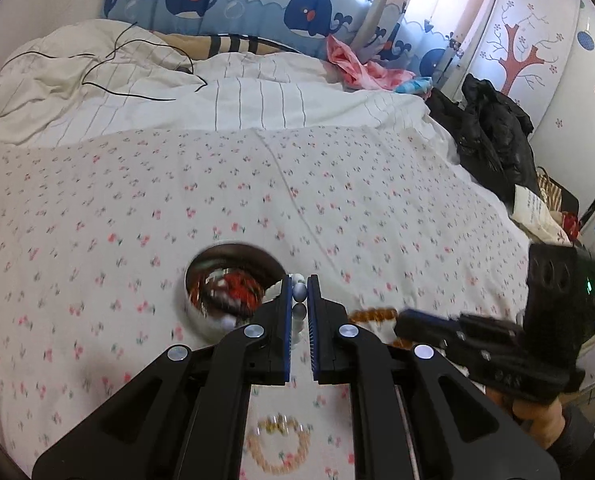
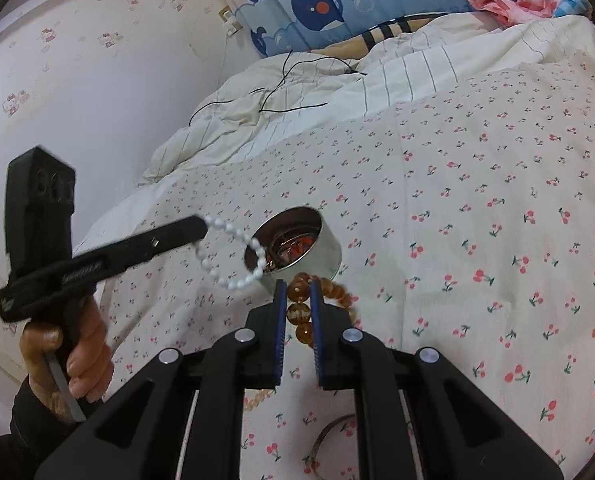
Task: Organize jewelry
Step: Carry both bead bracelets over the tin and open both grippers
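Bed covered by a white sheet [image 1: 337,184] printed with small red cherries; striped white duvet [image 1: 225,96] bunched toward the head end, a thin black cable [image 1: 109,60] trailing over it. Whale-print curtain [image 1: 257,4] behind the bed.

Round metal tin [image 2: 297,240] sits on the sheet, well in from the edges, open top, with red and dark pieces lying inside; contents blurred in the left wrist view.

Left gripper [image 1: 299,296]: jaws nearly together, pinched on a white bead bracelet [image 2: 233,256]. In the right wrist view the loop hangs off the fingertips, clear of the sheet, its far side crossing in front of the tin's near rim. Whether it touches the rim cannot be told. Bare hand [image 2: 69,352] wraps the left handle.

Right gripper [image 2: 298,304]: jaws narrow, clamped on an amber bead bracelet [image 2: 321,292]. Several large honey-coloured beads sit between the blue pads [image 2: 280,312]; the rest of the strand curls out to the right of the fingers, just beside the tin's near wall.

Third bracelet of pale yellowish beads [image 1: 277,448] lies flat on the sheet below the left gripper, toward the near edge of the bed, a closed ring, blurred.

A thin metal band [image 2: 329,436] lies on the sheet under the right gripper, partly hidden by its body.

Black clothing [image 1: 493,132] is heaped off the bed's right side.
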`<state>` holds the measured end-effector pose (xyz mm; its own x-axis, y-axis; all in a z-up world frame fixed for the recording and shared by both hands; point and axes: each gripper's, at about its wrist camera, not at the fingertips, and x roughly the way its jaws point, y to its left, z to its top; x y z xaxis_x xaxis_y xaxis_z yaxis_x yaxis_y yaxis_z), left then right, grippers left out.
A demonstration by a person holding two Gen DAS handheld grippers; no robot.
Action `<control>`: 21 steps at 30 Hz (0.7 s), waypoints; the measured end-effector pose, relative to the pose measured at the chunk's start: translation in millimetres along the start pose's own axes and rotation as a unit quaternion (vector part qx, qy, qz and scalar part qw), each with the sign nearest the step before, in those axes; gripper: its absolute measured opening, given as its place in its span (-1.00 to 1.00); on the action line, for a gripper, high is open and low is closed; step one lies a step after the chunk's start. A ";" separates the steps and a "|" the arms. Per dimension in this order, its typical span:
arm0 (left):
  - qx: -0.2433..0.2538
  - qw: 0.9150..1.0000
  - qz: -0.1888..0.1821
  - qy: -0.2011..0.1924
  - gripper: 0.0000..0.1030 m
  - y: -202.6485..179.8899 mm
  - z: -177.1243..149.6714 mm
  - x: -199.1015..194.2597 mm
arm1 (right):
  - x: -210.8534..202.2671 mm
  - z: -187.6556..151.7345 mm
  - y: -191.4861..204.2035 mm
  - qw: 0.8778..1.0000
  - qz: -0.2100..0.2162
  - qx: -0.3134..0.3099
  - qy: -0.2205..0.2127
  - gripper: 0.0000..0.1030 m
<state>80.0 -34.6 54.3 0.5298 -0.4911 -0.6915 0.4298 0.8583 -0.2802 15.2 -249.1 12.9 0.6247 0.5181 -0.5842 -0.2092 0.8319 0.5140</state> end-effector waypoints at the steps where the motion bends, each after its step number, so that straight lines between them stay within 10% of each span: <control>1: -0.003 1.000 -0.002 0.000 -0.88 2.5 5.4 4.7 | 0.0 1.0 -0.6 1.000 -0.002 -0.001 -0.001 -0.76; 5: -0.015 1.000 -0.005 0.011 -0.87 15.6 20.3 30.1 | 1.6 2.7 -1.7 1.000 -0.008 -0.002 0.002 -0.76; 13: -0.026 0.988 0.130 0.075 -0.86 45.3 12.7 61.5 | 8.1 17.1 6.6 1.000 0.023 0.006 -0.005 -0.76; 18: -0.042 0.988 0.148 0.027 -0.16 52.5 9.9 10.3 | 21.6 41.1 25.8 0.998 0.059 0.008 -0.014 -0.76; 21: -0.048 0.987 0.154 0.013 -0.12 55.6 -2.7 -12.6 | 36.4 53.1 39.8 0.996 0.087 0.012 -0.012 -0.76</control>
<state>95.3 19.7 45.7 0.6045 -0.2020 -0.7706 0.1794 0.9770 -0.1154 69.5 -207.7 45.4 0.5984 0.6487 -0.4702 -0.2978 0.7249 0.6212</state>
